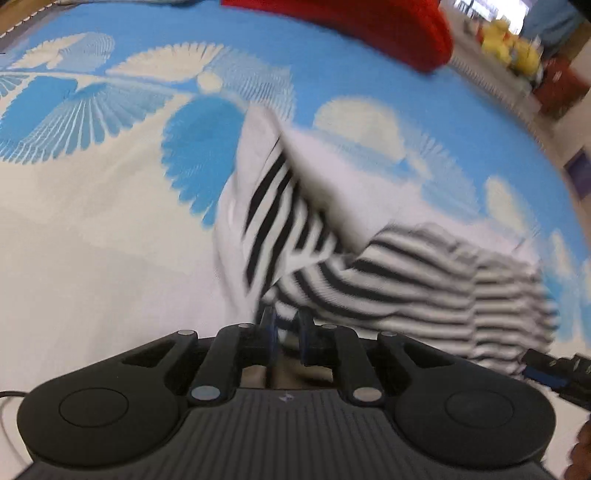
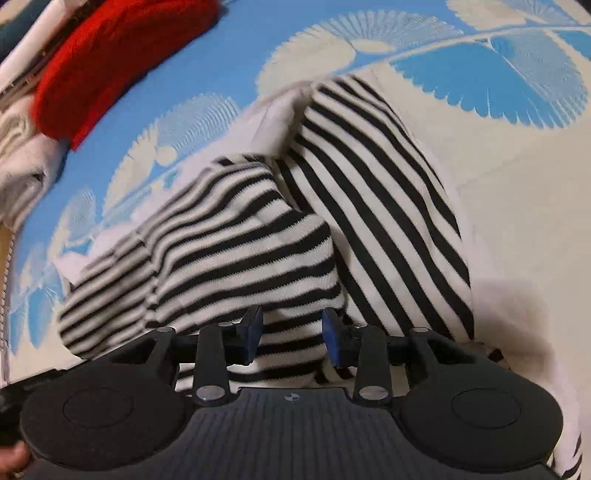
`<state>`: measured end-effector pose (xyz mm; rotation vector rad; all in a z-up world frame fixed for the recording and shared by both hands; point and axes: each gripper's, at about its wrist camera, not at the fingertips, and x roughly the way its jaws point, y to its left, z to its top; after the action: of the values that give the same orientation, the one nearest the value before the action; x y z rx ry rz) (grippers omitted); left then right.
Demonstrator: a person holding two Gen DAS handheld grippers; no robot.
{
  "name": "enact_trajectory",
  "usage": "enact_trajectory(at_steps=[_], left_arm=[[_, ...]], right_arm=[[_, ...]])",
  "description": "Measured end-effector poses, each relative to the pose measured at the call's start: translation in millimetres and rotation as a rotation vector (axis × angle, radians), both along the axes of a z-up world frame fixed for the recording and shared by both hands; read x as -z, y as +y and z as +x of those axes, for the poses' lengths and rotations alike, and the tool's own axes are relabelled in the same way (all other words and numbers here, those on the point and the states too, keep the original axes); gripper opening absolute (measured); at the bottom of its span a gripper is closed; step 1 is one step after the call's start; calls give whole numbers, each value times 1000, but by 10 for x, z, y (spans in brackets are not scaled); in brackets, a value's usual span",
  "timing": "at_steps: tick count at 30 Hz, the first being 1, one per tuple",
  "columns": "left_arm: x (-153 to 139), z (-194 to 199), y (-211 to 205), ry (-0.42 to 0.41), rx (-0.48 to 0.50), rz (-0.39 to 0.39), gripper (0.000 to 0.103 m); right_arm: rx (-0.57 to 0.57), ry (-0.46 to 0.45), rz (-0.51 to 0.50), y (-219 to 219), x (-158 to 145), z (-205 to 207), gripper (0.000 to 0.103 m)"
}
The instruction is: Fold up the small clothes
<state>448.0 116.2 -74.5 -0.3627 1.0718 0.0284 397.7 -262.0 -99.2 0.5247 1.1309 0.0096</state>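
Observation:
A black-and-white striped small garment (image 1: 388, 280) (image 2: 258, 236) lies crumpled on a blue and cream patterned bedcover (image 1: 92, 229) (image 2: 517, 192), partly folded over itself with a white lining showing. My left gripper (image 1: 286, 328) hovers at the garment's near edge; a narrow gap shows between its blue pads, with no cloth pinched there that I can make out. My right gripper (image 2: 293, 330) stands open just above the striped cloth, which runs under and between its blue pads (image 2: 255, 328) without being pinched. The right gripper's tip also shows at the lower right of the left wrist view.
A red knitted garment (image 1: 369, 26) (image 2: 110, 55) lies at the far side of the cover. White folded clothes (image 2: 18, 155) sit beside it. Yellow soft items (image 1: 509, 44) and a red box (image 1: 561, 88) stand beyond the bed edge. Bare cover stretches out beside the striped garment.

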Motion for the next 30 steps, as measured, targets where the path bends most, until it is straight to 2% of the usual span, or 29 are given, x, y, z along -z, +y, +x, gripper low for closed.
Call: enact_trajectory(at_steps=[3, 6, 7, 9, 10, 12, 14, 15, 16, 17, 20, 22, 25, 26, 27, 30], left_arm=[[-164, 32, -18, -98, -5, -77, 13], [-246, 36, -82, -165, 17, -150, 13], [-272, 45, -116, -178, 23, -166, 13], [-277, 53, -169, -193, 32, -194, 13], [-275, 61, -181, -196, 33, -200, 13], [-239, 68, -190, -190, 5, -188, 13], [-269, 64, -164, -176, -78, -116, 12], [-325, 48, -182, -191, -112, -43, 12], [-378, 38, -203, -216, -115, -12, 12], [-436, 25, -233, -243, -105, -15, 12], [-500, 42, -382, -299, 16, -125, 13], [-410, 88, -480, -258, 54, -114, 13], [-130, 211, -429, -115, 5, -54, 12], [-30, 249, -372, -67, -26, -30, 11], [52, 275, -298, -42, -57, -14, 2], [44, 288, -216, -49, -71, -13, 2]], right_arm=[[-53, -140, 12, 65, -277, -69, 41], [-133, -214, 130, 197, -352, -111, 43], [-175, -204, 168, 261, -348, -116, 43], [-283, -120, 236, 443, -214, -114, 44], [-323, -65, 234, 511, -138, -121, 44], [-389, 35, 140, 651, 29, -174, 44], [-431, 52, 27, 714, 99, -215, 44], [-447, 51, -5, 721, 115, -208, 44], [-452, 50, -11, 713, 108, -221, 44], [-449, 53, -2, 679, 112, -194, 44], [-460, 17, -10, 663, -6, -209, 44], [-428, -60, 25, 579, -153, -221, 44], [-283, -182, 94, 345, -338, -156, 44], [-224, -210, 90, 251, -367, -133, 45], [-172, -230, 74, 155, -378, -103, 46], [-29, -227, -34, -90, -284, -1, 48]])
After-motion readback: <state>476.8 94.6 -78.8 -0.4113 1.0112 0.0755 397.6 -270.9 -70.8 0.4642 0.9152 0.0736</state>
